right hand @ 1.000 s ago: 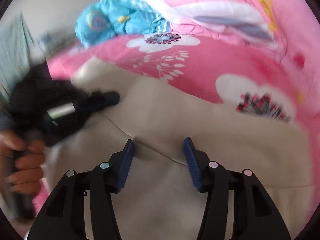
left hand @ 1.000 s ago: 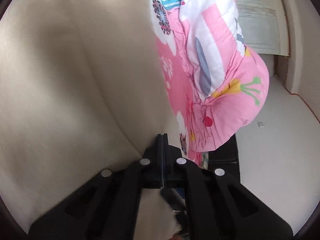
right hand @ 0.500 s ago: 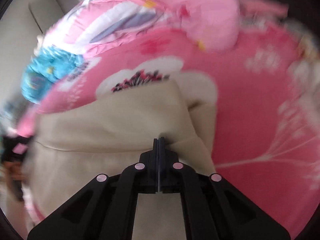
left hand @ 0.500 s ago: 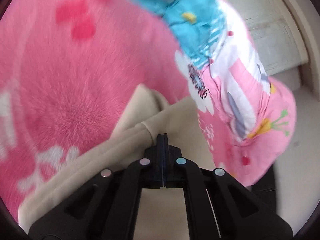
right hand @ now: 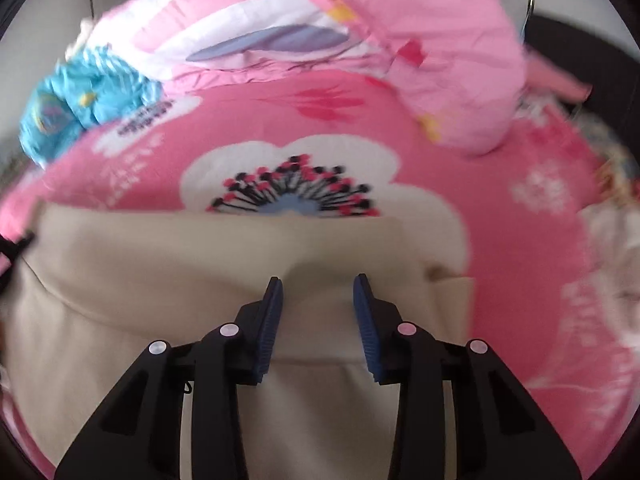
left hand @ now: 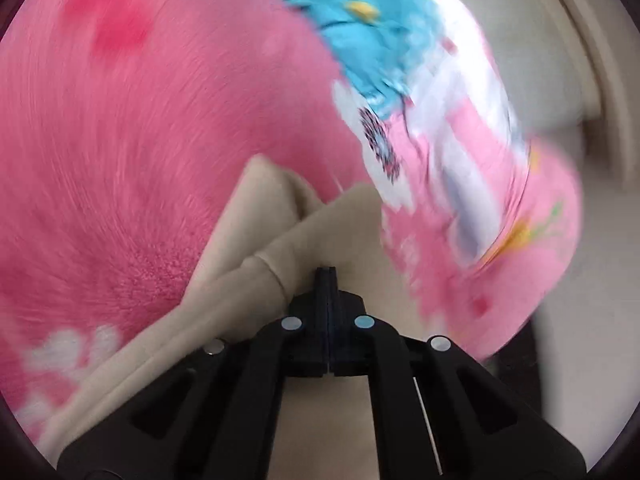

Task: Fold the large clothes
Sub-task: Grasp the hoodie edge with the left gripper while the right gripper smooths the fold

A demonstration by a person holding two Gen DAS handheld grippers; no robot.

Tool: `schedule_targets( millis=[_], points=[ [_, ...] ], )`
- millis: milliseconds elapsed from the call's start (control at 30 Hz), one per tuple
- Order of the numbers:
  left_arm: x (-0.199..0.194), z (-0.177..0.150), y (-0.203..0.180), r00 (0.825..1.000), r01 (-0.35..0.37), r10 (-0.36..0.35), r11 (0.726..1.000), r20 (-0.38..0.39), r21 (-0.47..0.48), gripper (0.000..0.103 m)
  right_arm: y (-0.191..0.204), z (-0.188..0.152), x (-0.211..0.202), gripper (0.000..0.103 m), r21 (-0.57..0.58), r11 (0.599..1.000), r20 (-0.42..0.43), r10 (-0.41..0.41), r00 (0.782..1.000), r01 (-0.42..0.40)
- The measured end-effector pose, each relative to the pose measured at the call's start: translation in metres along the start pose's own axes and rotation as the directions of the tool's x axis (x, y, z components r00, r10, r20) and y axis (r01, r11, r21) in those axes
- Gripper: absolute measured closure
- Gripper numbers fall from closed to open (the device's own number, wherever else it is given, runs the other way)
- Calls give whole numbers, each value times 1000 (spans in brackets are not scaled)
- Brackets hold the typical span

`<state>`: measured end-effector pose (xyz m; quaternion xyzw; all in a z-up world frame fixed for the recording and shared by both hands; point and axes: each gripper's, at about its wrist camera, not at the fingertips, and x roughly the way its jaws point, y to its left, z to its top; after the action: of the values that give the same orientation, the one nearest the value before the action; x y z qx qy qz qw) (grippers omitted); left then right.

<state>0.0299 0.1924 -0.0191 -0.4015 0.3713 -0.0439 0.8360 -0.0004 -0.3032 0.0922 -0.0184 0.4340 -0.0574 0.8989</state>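
- Garment (right hand: 224, 256): beige cloth lying on a pink flowered bedspread (right hand: 520, 248), partly folded, its far fold edge running side to side across the right wrist view, just short of the large white flower.
- Right gripper (right hand: 318, 300): jaws opening; the blue pads (right hand: 270, 320) stand apart above the garment with only flat cloth showing between them, and they pinch nothing.
- Left gripper (left hand: 327, 276): jaws closed together over the garment; whether a layer of cloth is caught between the tips cannot be told, since the view is blurred and no cloth shows in the seam.
- Key relation: the garment lies directly ahead of and below both grippers. In the left wrist view a rolled fold (left hand: 260, 264) runs slantwise just left of the closed tips, towards the far corner.
- Judgement: the right gripper, open and centred behind the far edge, seems better placed for the next grasp; the long axis of that edge lies across its jaws.
- Surroundings: a pink quilt (right hand: 400, 40) and a blue cloth (right hand: 88, 96) lie beyond, well apart from the garment.
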Motion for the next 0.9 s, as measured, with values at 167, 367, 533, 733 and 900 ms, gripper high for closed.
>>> schedule_targets(
  millis=[167, 367, 533, 733, 900],
  points=[
    [-49, -76, -94, 959, -250, 255, 546, 125, 799, 48, 14, -44, -54, 58, -226, 971, 75, 96, 993, -77],
    [-101, -92, -90, 962, -149, 272, 505, 8, 850, 32, -22, -72, -83, 34, -173, 983, 37, 74, 997, -66],
    [-84, -10, -37, 983, 3, 101, 828, -154, 561, 25, -117, -56, -27, 27, 215, 951, -85, 243, 966, -221],
    [-7, 68, 36, 938, 112, -12, 956, -347, 271, 25, -144, -39, 22, 5, 276, 767, -21, 608, 794, -580],
    [25, 85, 38, 859, 326, -198, 923, -473, 206, 29, -132, -16, 50, 31, 310, 713, -49, 673, 738, -629]
  ],
)
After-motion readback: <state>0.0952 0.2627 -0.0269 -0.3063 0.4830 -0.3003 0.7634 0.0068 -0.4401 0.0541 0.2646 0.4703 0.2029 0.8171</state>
